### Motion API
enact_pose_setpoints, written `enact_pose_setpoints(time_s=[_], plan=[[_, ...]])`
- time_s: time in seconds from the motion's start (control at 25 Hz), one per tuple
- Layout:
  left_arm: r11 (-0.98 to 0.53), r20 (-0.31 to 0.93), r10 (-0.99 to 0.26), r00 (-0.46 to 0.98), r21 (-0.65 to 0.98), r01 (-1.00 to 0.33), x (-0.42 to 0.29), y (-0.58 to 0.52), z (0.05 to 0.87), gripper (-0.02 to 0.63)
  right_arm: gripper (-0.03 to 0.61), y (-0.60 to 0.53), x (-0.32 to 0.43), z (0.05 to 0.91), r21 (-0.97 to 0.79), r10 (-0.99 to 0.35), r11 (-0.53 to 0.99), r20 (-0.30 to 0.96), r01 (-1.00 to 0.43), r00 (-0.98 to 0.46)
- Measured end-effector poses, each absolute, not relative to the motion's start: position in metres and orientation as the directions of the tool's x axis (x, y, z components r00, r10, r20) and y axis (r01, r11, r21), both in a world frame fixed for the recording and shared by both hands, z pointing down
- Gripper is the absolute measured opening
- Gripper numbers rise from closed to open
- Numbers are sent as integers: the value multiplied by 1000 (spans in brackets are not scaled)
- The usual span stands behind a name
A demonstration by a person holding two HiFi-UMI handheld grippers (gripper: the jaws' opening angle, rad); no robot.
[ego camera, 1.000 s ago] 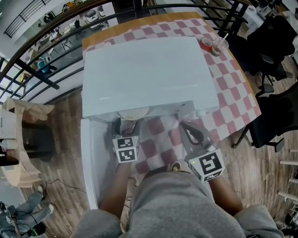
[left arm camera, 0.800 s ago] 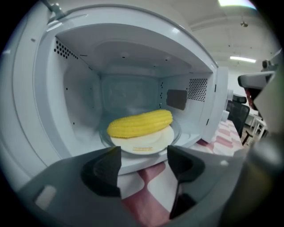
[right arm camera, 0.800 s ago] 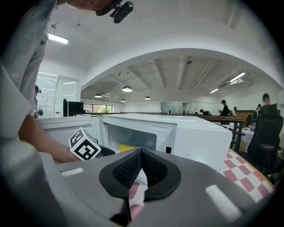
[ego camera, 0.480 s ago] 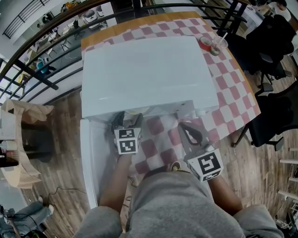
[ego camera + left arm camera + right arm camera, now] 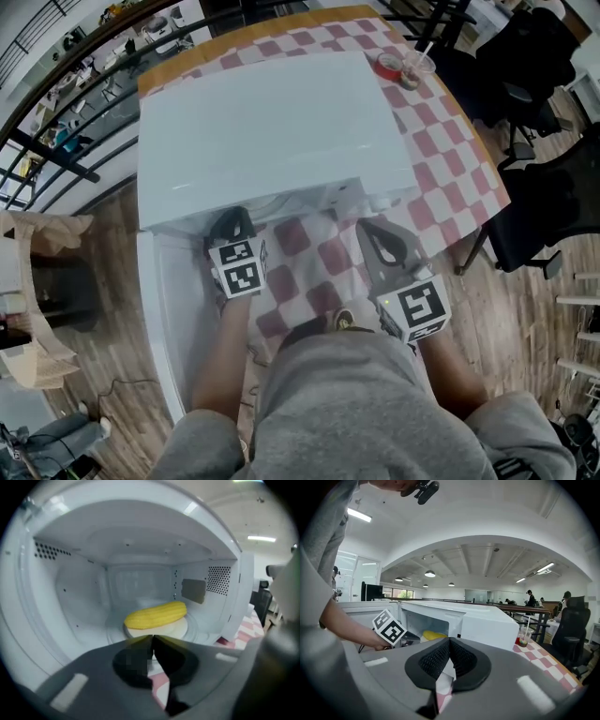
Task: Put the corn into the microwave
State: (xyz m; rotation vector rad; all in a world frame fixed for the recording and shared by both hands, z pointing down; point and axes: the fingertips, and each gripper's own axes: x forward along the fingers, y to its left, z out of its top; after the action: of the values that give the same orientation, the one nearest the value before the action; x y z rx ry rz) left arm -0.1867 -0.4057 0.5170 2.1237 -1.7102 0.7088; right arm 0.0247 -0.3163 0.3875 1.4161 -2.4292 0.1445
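A yellow corn cob (image 5: pixel 155 614) lies on a white plate (image 5: pixel 176 629) inside the open white microwave (image 5: pixel 272 131). The corn (image 5: pixel 433 635) also shows through the opening in the right gripper view. My left gripper (image 5: pixel 153 637) sits at the microwave's mouth, just short of the plate. Its jaws are closing to a touch, tip to tip, with nothing between them. In the head view the left gripper (image 5: pixel 230 223) is under the front edge of the oven. My right gripper (image 5: pixel 375 230) hovers over the checkered cloth before the control side, shut and empty (image 5: pixel 449 641).
The microwave door (image 5: pixel 169 319) hangs open to the left. A red tape roll (image 5: pixel 387 64) and a plastic cup with a straw (image 5: pixel 413 67) stand at the far right of the red-checked table (image 5: pixel 450 150). Black office chairs (image 5: pixel 553 197) stand to the right.
The left gripper's jaws have gone from wide open to shut, and it has drawn back a little from the plate. The corn stays on the plate. The right gripper has shifted only slightly.
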Motion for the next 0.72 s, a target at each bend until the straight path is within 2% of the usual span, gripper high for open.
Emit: enact_pose_setpoints(time_s=[0.24, 0.4, 0.72], plan=[[-184, 470, -871, 141, -46, -982, -184, -377, 480, 11, -5, -305, 52, 375, 81, -843, 494, 288, -865, -454], [-153, 441, -889, 121, -36, -988, -171, -338, 459, 11, -5, -284, 71, 369, 109, -841, 507, 283, -855, -462], [-148, 411, -903, 126, -21, -989, -124, -242, 427, 11, -5, -228, 112, 364, 43, -828, 524, 263, -851, -496]])
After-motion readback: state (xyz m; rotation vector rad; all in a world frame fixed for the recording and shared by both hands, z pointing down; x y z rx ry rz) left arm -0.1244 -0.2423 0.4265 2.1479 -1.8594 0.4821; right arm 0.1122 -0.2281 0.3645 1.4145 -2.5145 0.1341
